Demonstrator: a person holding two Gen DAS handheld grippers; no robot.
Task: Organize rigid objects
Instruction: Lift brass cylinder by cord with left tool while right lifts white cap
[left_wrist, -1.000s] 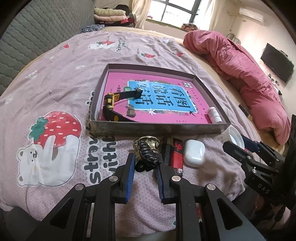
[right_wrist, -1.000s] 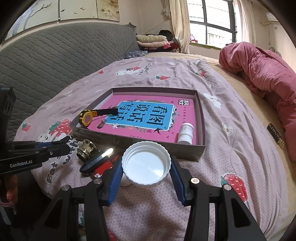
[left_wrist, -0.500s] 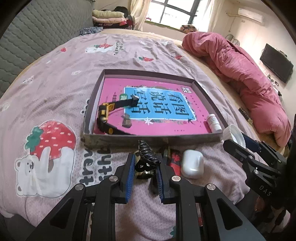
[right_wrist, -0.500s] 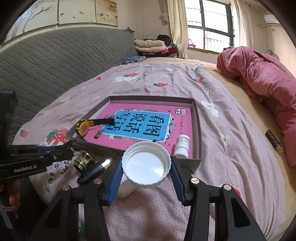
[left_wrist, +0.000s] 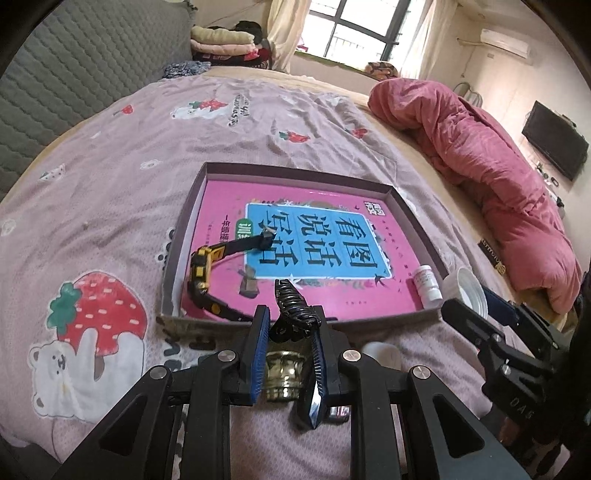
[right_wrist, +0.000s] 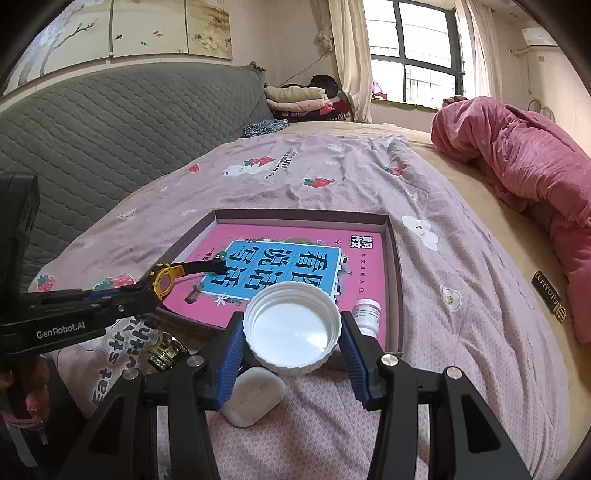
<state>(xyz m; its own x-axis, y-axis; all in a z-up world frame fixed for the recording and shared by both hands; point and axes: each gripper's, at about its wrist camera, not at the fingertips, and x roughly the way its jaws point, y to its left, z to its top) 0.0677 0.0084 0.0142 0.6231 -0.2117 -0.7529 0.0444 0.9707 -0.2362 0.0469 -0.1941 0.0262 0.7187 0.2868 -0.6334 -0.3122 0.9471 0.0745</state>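
Note:
A shallow brown box (left_wrist: 295, 171) holding a pink book lies on the bed. Inside it are a yellow-black watch (left_wrist: 203, 266) and a small white bottle (left_wrist: 426, 282). My left gripper (left_wrist: 290, 321) is shut on a black claw hair clip (left_wrist: 291, 306), held above the box's near rim. My right gripper (right_wrist: 291, 326) is shut on a white screw cap (right_wrist: 291, 332), inner side up, also just before the box (right_wrist: 299, 214). On the sheet below lie a brass fitting (left_wrist: 284, 376) and a white earbud case (right_wrist: 255, 395).
A bunched pink duvet (left_wrist: 498, 177) fills the bed's right side. A grey quilted headboard (right_wrist: 110, 122) runs along the left. Folded clothes (right_wrist: 295, 96) are stacked by the window. A dark label tag (right_wrist: 548, 299) lies on the bare mattress at the right.
Both grippers rose and moved forward toward the box with their loads. The hair clip came up off the sheet and now hangs at the box's near rim.

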